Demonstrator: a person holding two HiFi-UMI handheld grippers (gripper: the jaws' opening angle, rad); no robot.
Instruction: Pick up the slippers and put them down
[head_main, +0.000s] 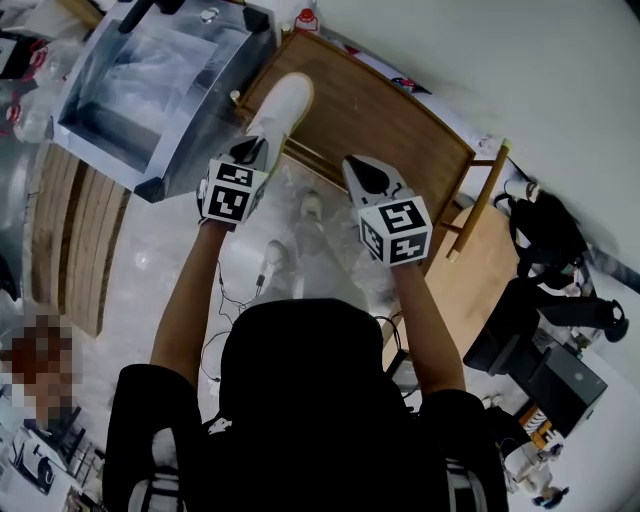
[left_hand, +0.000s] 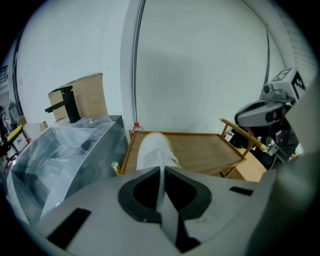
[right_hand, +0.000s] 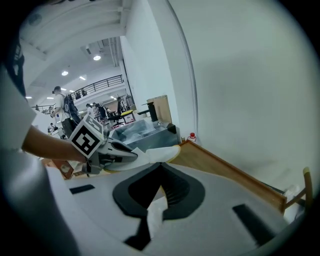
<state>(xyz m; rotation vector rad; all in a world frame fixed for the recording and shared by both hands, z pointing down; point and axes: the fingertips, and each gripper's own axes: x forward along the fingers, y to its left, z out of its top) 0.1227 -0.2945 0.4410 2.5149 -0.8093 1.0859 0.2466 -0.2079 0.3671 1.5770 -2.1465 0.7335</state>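
I'm seeing the slipper (head_main: 280, 105) sitting between the left gripper (head_main: 248, 152)'s fingers, poking out over the surface (head_main: 400, 120)'s left near edge. A sink (head_main: 215, 110) is standing left of that surface, and a bottle (head_main: 307, 17) at its far left corner. The right gripper (head_main: 355, 168) is hanging right of the left one, at the near edge, pinching a thin strip (right_hand: 155, 215).

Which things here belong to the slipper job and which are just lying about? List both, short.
Job: white slipper, clamped in the left gripper; right gripper, shut, no slipper seen in it; wooden tray table beneath, probably.
Lying about: plastic-covered sink; black faucet; red-capped bottle; cardboard box.
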